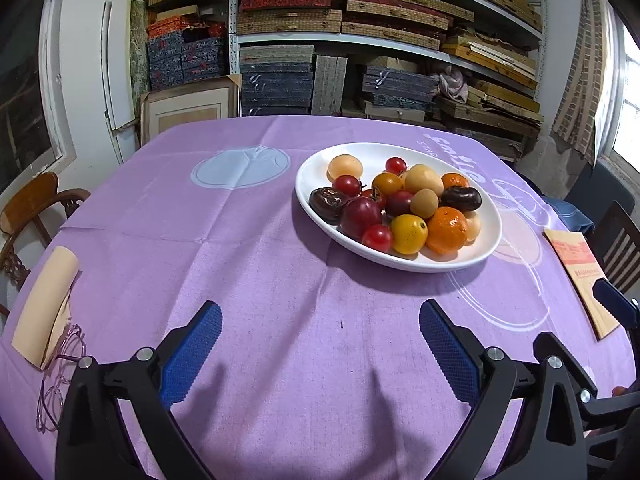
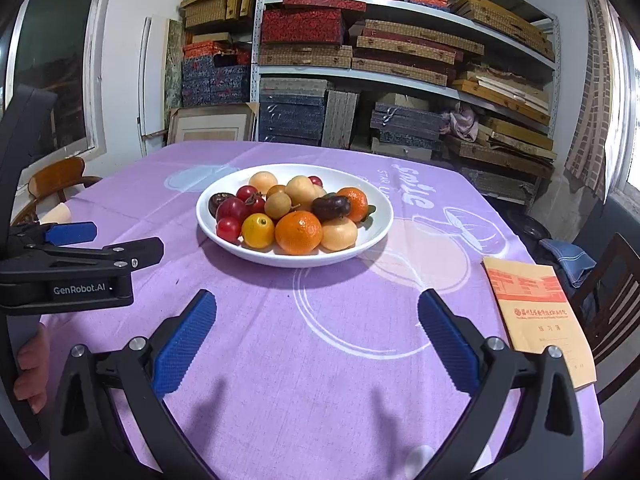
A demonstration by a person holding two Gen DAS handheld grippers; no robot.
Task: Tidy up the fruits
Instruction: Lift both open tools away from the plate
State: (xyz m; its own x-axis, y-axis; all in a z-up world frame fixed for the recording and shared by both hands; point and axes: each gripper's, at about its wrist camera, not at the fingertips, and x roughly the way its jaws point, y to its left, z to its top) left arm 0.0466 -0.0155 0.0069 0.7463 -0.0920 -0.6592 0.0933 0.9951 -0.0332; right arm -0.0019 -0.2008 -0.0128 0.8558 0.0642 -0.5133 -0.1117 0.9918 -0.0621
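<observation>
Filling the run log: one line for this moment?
left gripper: open, empty | right gripper: open, empty | mixed fruits: piled in white oval plate

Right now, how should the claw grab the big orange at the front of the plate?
Grip the big orange across its round middle, coming from above and the near side. It sits at the white plate front edge, with a yellow fruit and a pale fruit pressed against its sides, so probably pinch front to back. The right claw is open and empty.

White plate, orange mandarin, lilac tablecloth with pale circles, blue-padded black tongs
</observation>
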